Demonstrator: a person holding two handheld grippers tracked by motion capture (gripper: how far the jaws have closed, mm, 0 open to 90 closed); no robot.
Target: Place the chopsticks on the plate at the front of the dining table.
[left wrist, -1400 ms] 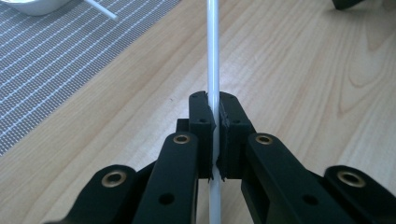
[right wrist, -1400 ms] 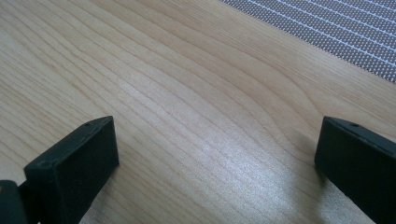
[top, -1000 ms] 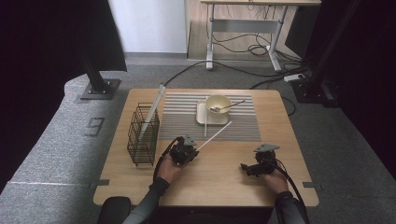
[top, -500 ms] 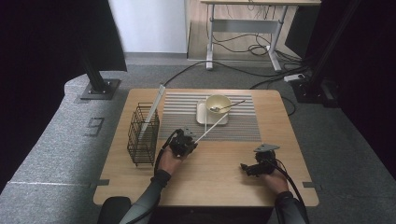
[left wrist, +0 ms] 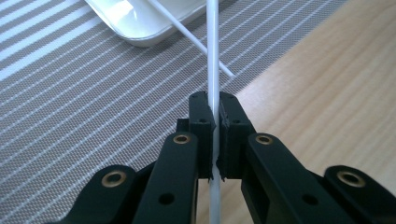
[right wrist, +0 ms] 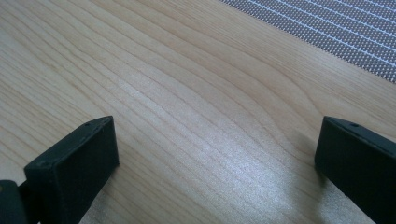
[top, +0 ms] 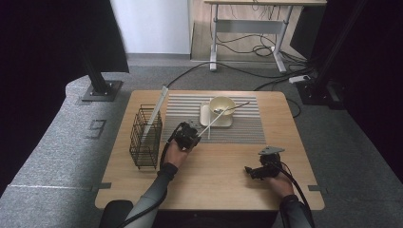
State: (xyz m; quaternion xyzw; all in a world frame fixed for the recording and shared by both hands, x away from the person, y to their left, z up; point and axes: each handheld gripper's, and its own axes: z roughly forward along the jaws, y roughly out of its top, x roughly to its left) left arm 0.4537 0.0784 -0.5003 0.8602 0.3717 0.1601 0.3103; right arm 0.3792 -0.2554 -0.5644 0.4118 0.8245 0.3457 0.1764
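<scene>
- White chopstick [top: 210, 124] pinched tight between jaws of left gripper [top: 190, 137]; in left gripper view the stick [left wrist: 213, 60] runs straight up out of the closed jaws, a short end poking out below them.
- Vs 1.0 s ago: left gripper has moved up and forward from bare wood to the near-left edge of the striped mat [top: 242, 133], stick carried along, its far tip now reaching over the plate [top: 204, 115]. Vs 0.5 s ago: small further shift only.
- Right gripper [top: 250, 169] unchanged across all three frames.
- Stick slants up-right from the left gripper toward the bowl [top: 222, 105]; tip near bowl rim, contact cannot be told.
- Second stick [left wrist: 187, 35] crosses behind the held one in left gripper view, lying from the plate [left wrist: 135, 23] onto the mat [left wrist: 70, 93].
- Another utensil [top: 235, 107] rests across the bowl, handle out to the right.
- Left hand [top: 177, 151] wrapped round the gripper body, forearm coming in diagonally from bottom centre-left.
- Right gripper jaws spread wide, low over bare table [right wrist: 187, 116], mat corner [right wrist: 336, 32] just ahead; right hand [top: 280, 183] resting near the table's near-right edge.
- Wire basket [top: 145, 137] at table left, a long pale strip [top: 157, 107] leaning out of it; well apart from right gripper, near left one.
</scene>
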